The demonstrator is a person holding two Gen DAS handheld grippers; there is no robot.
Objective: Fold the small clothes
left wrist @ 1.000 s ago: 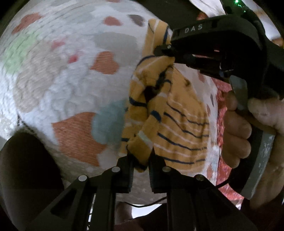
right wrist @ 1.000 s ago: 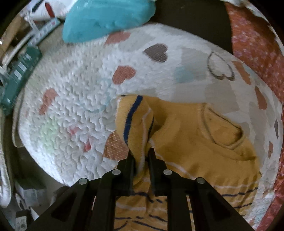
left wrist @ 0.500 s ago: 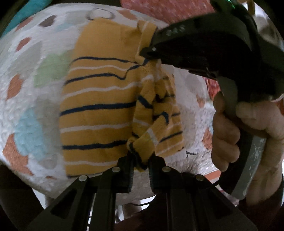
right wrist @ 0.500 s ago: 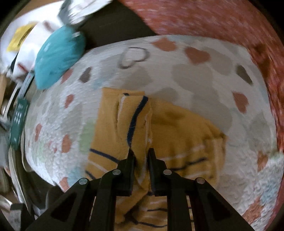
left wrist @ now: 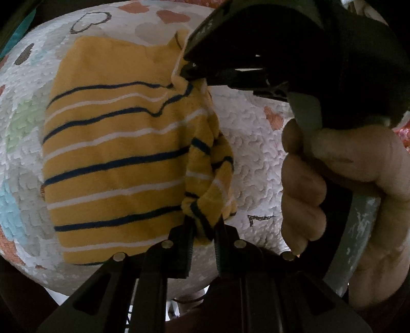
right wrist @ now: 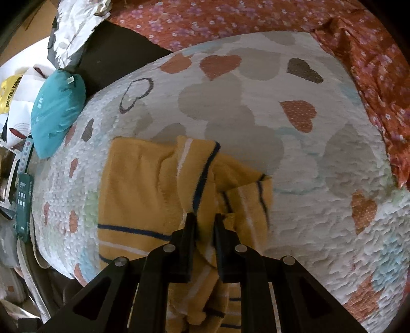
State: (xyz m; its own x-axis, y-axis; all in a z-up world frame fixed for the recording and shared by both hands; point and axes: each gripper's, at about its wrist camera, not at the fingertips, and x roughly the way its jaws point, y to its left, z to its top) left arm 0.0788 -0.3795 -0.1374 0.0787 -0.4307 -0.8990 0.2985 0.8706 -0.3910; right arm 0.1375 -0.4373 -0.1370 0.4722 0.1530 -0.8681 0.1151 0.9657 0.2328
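A small yellow shirt (left wrist: 110, 164) with navy and white stripes lies spread on a white quilt with heart shapes (left wrist: 256, 143). My left gripper (left wrist: 203, 230) is shut on the bunched edge of the shirt at its near right side. My right gripper (right wrist: 205, 225) is shut on a fold of the same shirt (right wrist: 143, 189); it also shows in the left wrist view (left wrist: 189, 69), pinching the shirt's far right edge near the collar. The cloth between the two grippers is gathered and twisted.
The quilt (right wrist: 320, 158) covers a bed with a red flowered sheet (right wrist: 256, 20) behind it. A teal cushion (right wrist: 56, 112) lies at the quilt's left edge. Bags, boxes and a dark green pack (right wrist: 24, 202) crowd the floor to the left.
Both grippers have carried the shirt's gathered side across, and the shirt's body now lies flat and spread on the quilt. Both grips have stayed shut on the cloth.
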